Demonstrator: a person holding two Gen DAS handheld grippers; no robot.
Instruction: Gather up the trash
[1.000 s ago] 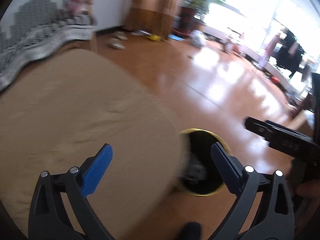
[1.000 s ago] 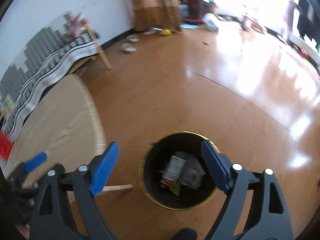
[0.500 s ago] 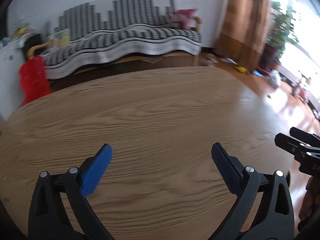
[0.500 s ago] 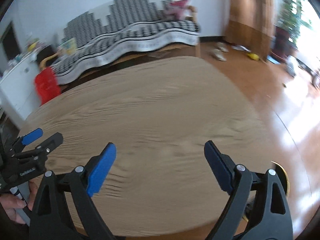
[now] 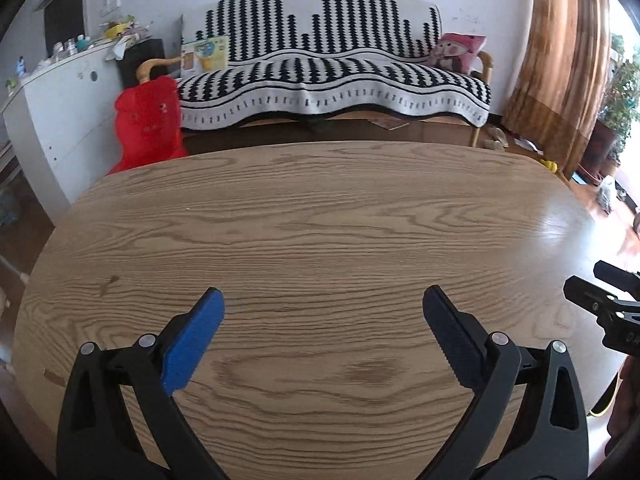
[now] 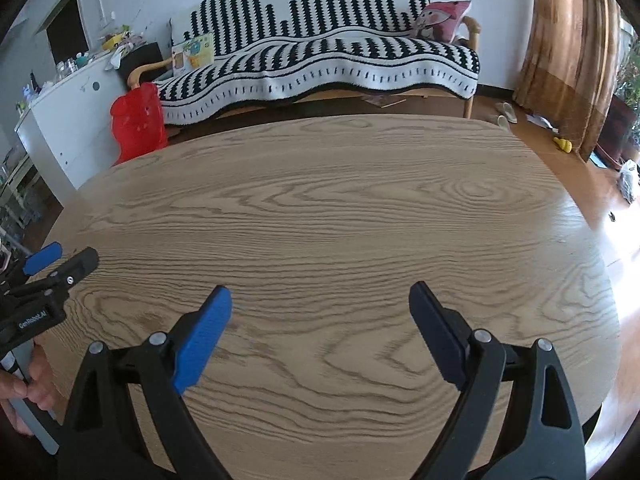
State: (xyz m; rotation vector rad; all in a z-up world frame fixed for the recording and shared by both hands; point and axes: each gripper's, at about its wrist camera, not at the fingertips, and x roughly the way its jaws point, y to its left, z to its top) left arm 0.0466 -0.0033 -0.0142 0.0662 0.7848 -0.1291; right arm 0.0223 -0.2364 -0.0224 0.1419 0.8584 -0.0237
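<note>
Both the left gripper [image 5: 323,307] and right gripper [image 6: 320,303] hung open, empty, above the table [image 5: 320,220]; no trash showed there; collecting looked finished.

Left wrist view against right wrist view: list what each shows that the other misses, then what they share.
Only the left wrist view: the right gripper at its right edge. Only the right wrist view: the left gripper at its left edge, and the hand holding it. Both: the wooden table, striped sofa, red bag, white cabinet, brown curtain.
</note>
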